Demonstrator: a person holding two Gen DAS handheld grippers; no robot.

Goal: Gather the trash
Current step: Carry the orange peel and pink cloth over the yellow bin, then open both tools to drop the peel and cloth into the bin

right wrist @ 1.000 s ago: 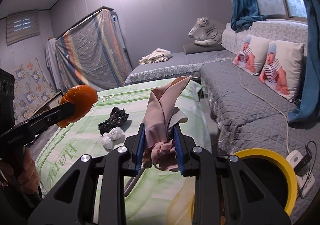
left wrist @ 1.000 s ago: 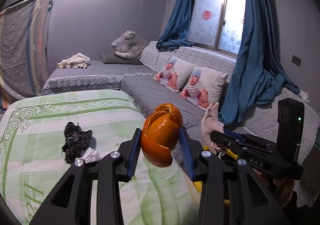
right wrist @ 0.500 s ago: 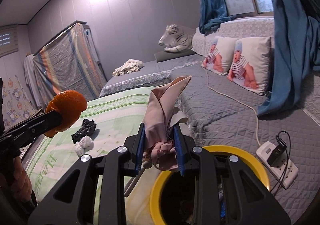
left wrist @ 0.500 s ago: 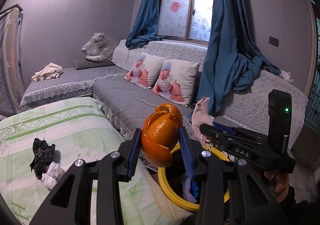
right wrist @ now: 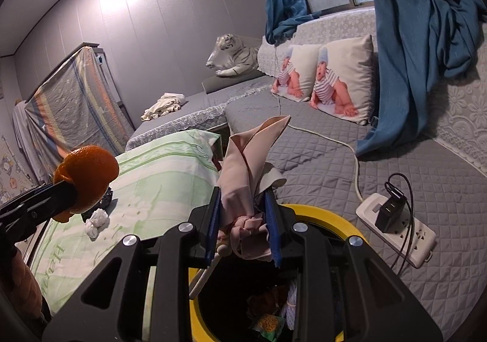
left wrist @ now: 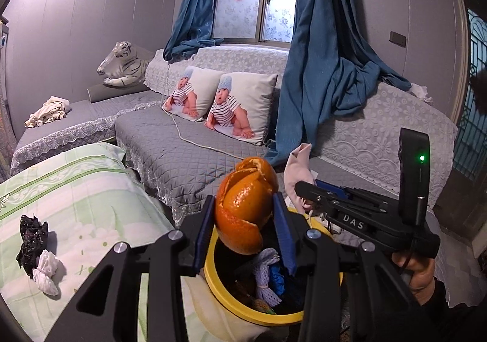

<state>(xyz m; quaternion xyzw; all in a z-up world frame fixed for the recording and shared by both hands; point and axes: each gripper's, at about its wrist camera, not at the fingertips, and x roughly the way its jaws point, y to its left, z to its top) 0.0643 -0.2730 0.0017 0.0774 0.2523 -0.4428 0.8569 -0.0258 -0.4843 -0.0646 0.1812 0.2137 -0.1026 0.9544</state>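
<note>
While clamped between the blue pads of the left gripper (left wrist: 246,221), orange peel (left wrist: 245,208) held above the yellow bin (left wrist: 243,305). Right gripper (right wrist: 242,221) fingers closed on pink cloth (right wrist: 248,171), also over the bin rim (right wrist: 322,214). Bin already loaded with mesh netting (left wrist: 264,275) and other scraps. On the green desk (left wrist: 76,189): black wad (left wrist: 30,238) touching white wad (left wrist: 47,272). Power strip (right wrist: 395,226) on grey sofa, beside the bin.

Two hand-held grippers side by side, tilted downward: left gripper (left wrist: 246,221) and right gripper (right wrist: 243,221) each clamped on something.
</note>
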